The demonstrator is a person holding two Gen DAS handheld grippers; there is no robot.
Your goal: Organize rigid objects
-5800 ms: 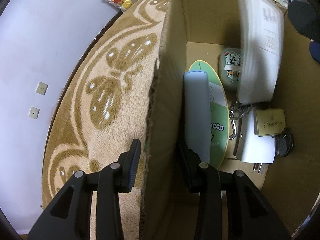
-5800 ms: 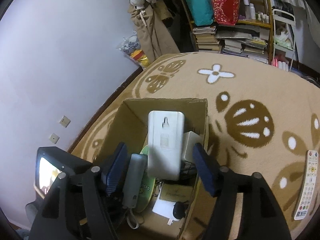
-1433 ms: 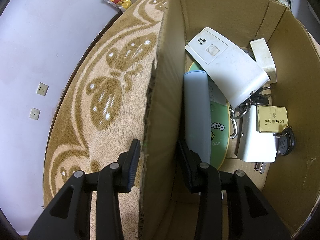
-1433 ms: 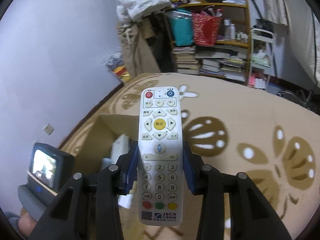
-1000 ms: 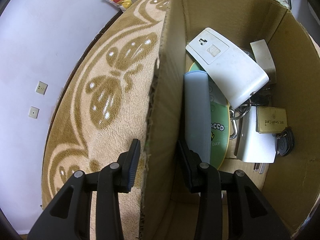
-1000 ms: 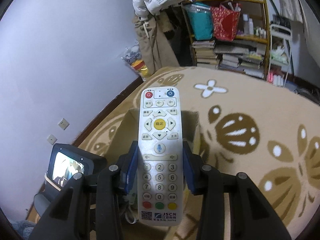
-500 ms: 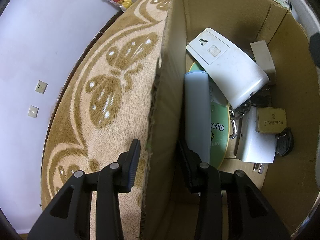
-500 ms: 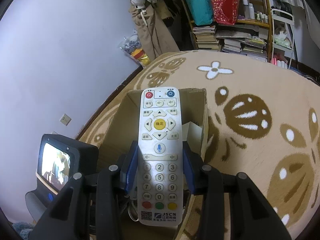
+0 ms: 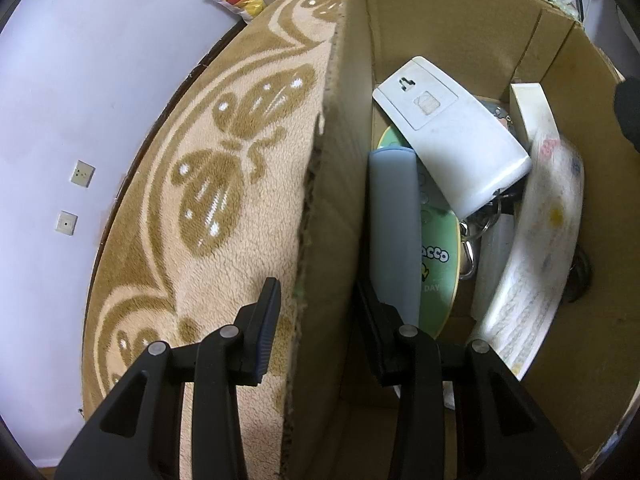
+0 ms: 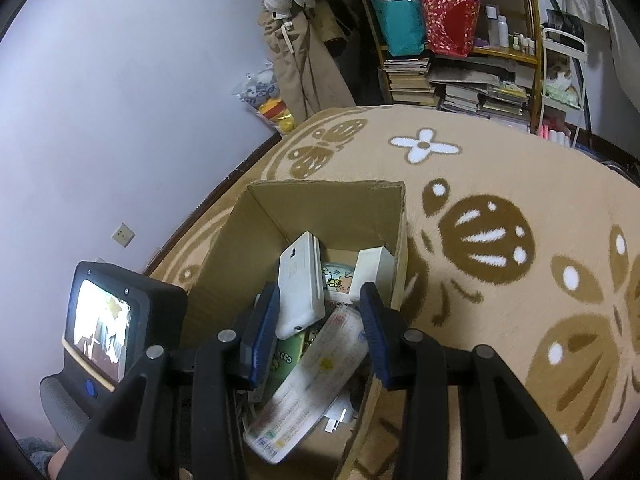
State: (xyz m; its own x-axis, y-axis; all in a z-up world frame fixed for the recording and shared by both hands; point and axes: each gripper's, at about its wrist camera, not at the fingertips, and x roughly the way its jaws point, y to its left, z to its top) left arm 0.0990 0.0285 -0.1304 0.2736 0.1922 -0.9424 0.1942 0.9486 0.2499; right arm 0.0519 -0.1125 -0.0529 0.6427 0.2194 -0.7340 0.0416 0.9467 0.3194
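The white remote point(image 10: 308, 380) lies blurred and tilted inside the cardboard box point(image 10: 320, 188), free of my right gripper point(image 10: 318, 320), which hangs open just above it. In the left wrist view the remote point(image 9: 540, 240) leans along the right wall of the box point(image 9: 440, 20). My left gripper point(image 9: 320, 312) straddles the box's left wall, one finger outside over the carpet and one inside. A sliver of carpet shows between the outer pad and the cardboard. Under the remote lie a white socket strip point(image 9: 448, 136), a grey-blue case point(image 9: 394, 220) and a green disc point(image 9: 436, 256).
A white adapter point(image 10: 372, 272) and a cartoon mug point(image 10: 338, 280) sit at the box's far end. The patterned carpet point(image 10: 500, 280) spreads to the right. A bookshelf point(image 10: 460, 60) and hung clothes stand behind. The left gripper's screen unit point(image 10: 104, 320) is by the lilac wall.
The remote has left my right gripper's fingers and dropped into the box, covering the card and keys by the right wall. The left gripper has kept still on the wall.
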